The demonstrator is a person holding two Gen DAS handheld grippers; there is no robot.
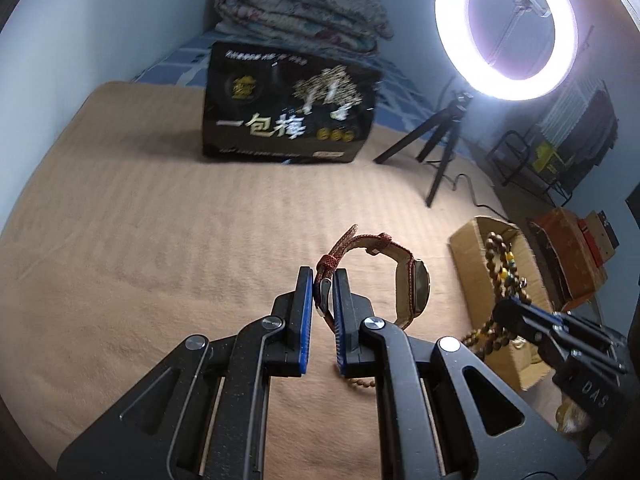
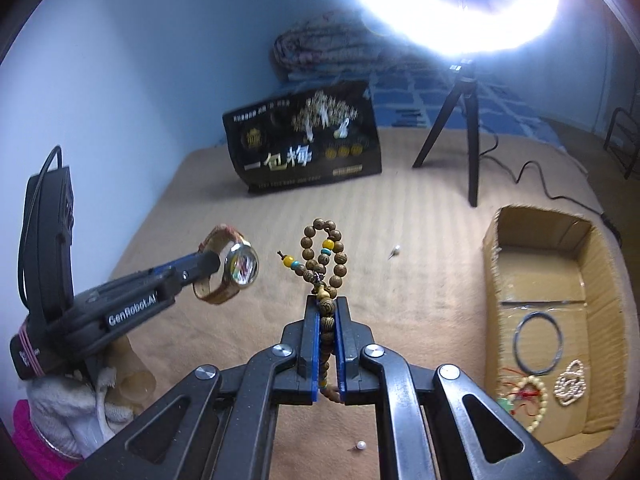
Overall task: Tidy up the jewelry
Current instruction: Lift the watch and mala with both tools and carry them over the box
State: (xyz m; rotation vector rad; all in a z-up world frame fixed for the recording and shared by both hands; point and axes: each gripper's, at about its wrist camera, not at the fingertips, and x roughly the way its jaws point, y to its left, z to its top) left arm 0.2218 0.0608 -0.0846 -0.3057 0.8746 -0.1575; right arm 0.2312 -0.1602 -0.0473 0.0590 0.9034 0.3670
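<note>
Two handheld grippers work above a bed covered with a tan blanket [image 1: 140, 220].

The left gripper [image 1: 323, 284] has its jaws closed on the red woven strap of a watch [image 1: 412, 292], near the buckle. The watch hangs lifted off the blanket, its round face turned sideways toward the right. In the right wrist view the same watch [image 2: 240, 266] shows a shiny glass face with a gold rim, held out from the left gripper [image 2: 208, 266] at the left of the picture.

The right gripper [image 2: 327, 308] has its jaws closed on a string of brown wooden beads [image 2: 324, 256]. The beads loop upward beyond the jaw tips, with a few yellow and teal beads among them, and more of the string trails back between the blue pads [image 2: 315, 344]. In the left wrist view the right gripper [image 1: 508, 312] holds the beads [image 1: 500, 264] above an open cardboard box [image 1: 468, 244].

That box [image 2: 496, 264] sits on the bed at the right. Inside it lie a dark bangle [image 2: 539, 342], a cream bead bracelet with red thread [image 2: 528, 404] and a small pearl piece [image 2: 570, 384].

Two loose pearls rest on the blanket: one beyond the beads [image 2: 396, 249], one near the right gripper's body [image 2: 361, 445].

Farther back stand a black printed bag [image 2: 304, 140], a lit ring light [image 1: 506, 28] on a small tripod [image 1: 436, 144], and a folded quilt [image 1: 300, 12].
</note>
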